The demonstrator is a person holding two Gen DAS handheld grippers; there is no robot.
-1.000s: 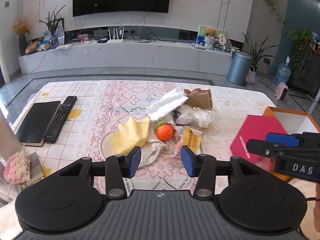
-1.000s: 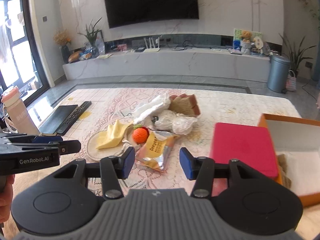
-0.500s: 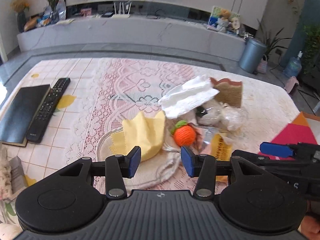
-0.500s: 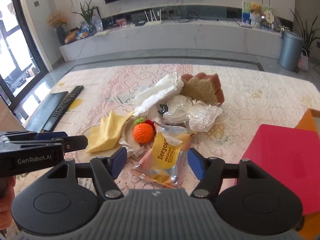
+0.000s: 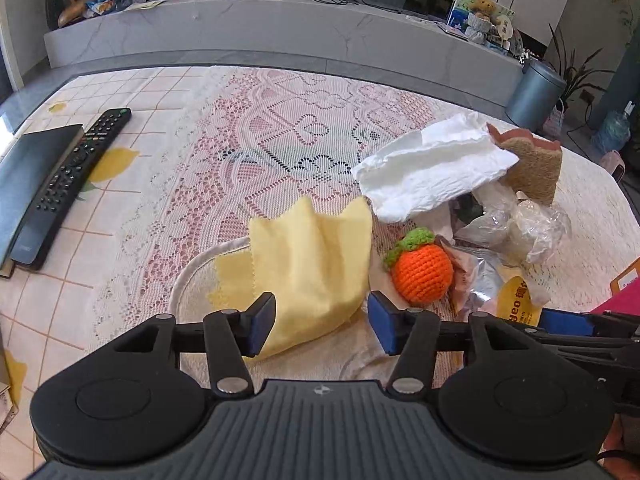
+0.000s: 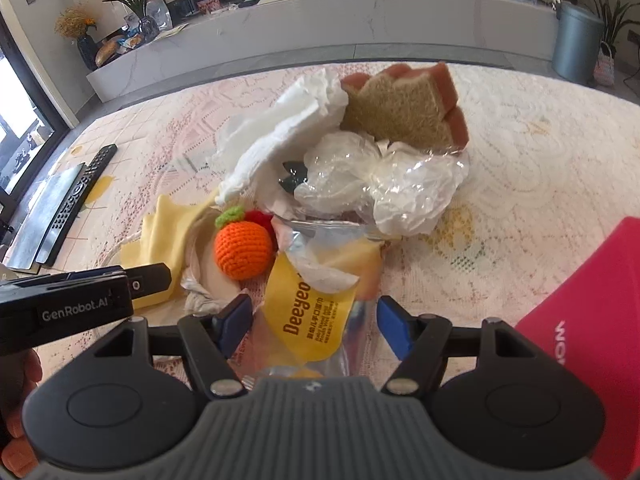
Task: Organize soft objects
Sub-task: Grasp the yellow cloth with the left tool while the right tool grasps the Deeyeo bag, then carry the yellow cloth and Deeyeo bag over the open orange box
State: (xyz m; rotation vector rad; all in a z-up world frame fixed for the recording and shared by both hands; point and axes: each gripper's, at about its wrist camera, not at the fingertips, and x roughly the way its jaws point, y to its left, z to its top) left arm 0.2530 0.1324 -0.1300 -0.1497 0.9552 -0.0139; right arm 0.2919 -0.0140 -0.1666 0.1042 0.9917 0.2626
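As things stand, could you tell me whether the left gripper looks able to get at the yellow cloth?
Probably yes. The left gripper is opening its jaws, with the near edge of the yellow cloth already between them and nothing over it; the crocheted orange sits clear to one side.

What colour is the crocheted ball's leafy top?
Green, on the orange ball; clearest in the left wrist view.

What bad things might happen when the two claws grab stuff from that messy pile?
1. The left claw, its jaws opening, sits over the yellow cloth. The cloth lies against the crocheted orange, so pulling it might roll the orange away.
2. The right claw straddles the yellow snack packet, which looks slippery and is tucked under crumpled plastic wrap; lifting it may drag the wrap along.
3. The claws are close and might bump.
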